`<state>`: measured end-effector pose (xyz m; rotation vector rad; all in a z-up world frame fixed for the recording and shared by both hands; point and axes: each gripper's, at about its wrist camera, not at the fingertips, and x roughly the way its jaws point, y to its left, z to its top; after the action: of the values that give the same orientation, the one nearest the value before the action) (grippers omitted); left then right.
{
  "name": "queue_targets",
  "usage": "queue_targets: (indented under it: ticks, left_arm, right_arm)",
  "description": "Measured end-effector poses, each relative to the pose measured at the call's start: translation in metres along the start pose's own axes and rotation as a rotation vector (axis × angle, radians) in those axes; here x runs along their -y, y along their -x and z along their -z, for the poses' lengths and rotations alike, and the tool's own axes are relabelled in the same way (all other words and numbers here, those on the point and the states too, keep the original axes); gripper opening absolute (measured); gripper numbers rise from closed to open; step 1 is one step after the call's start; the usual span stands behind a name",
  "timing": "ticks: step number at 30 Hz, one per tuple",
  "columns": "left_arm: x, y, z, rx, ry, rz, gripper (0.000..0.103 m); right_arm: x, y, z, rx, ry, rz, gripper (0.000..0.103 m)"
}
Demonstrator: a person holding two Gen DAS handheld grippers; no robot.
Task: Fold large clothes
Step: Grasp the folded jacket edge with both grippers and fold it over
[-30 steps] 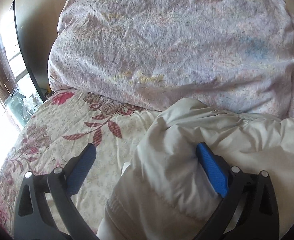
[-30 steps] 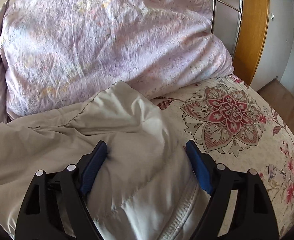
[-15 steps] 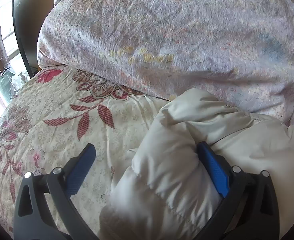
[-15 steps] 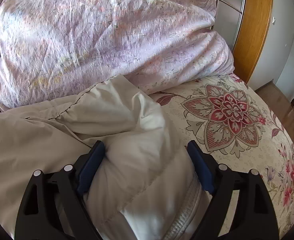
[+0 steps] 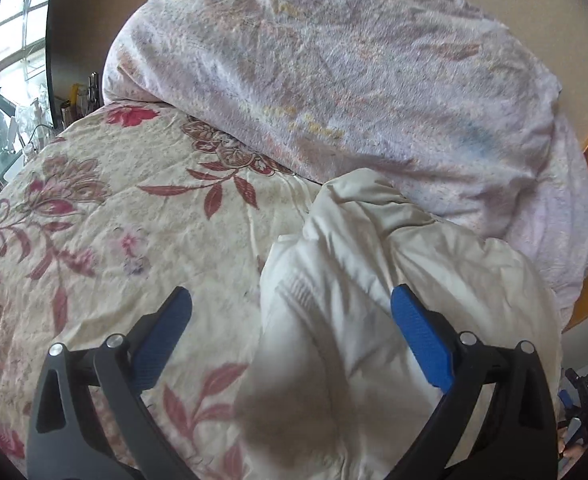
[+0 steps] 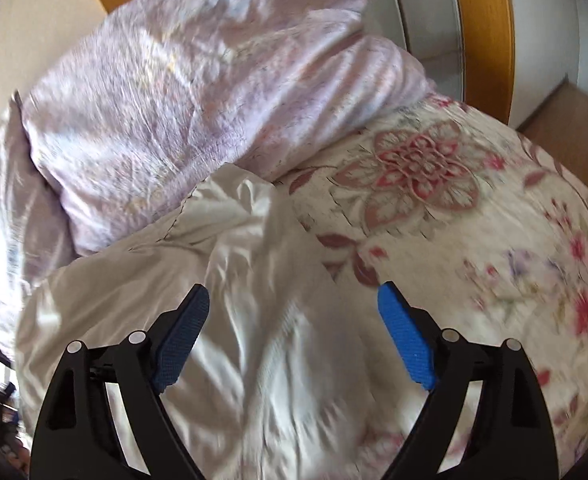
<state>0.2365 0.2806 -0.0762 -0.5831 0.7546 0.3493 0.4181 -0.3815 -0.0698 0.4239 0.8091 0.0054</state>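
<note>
One flowered bedspread [image 5: 114,208] fills the lower left of the left wrist view, and one bulky lilac duvet [image 5: 334,80] is heaped across the top. One cream padded jacket [image 5: 354,300] lies bunched at lower centre, its upper edge against the duvet and its bottom cut off by the frame. Two grippers show: the left gripper [image 5: 290,314] stands wide, unclenched, the jacket between its pads; the right gripper [image 6: 293,308], jaws just opening, is likewise released over the cloth. The right wrist view is smeared by blur.
</note>
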Motion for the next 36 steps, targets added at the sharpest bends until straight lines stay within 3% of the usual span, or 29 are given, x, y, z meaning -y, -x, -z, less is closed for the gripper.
queue_targets:
  ticks: [4,8,13,22,31,36]
  left_arm:
    - [-0.015,0.035,0.018,-0.002,-0.001,0.018,0.099]
    - [-0.031,0.047,0.035,-0.034,0.041,0.052,0.099]
    - [-0.038,0.040,0.054,-0.084,0.108,0.110,0.085]
    - [-0.039,0.010,0.073,-0.152,0.284,0.219,0.066]
    - [-0.041,0.001,0.081,-0.117,0.477,0.319,0.060]
    - [-0.046,-0.007,0.085,-0.104,0.591,0.383,0.040]
  right_arm:
    - [0.023,0.033,0.020,-0.026,-0.079,-0.085,0.086]
    - [0.041,0.036,0.040,-0.114,-0.190,-0.166,0.080]
    - [0.045,0.024,0.062,-0.201,-0.275,-0.215,0.071]
    - [0.044,0.010,0.080,-0.194,-0.360,-0.277,0.065]
    - [0.041,0.005,0.080,-0.155,-0.407,-0.342,0.065]
    - [0.040,0.004,0.080,-0.135,-0.412,-0.371,0.037]
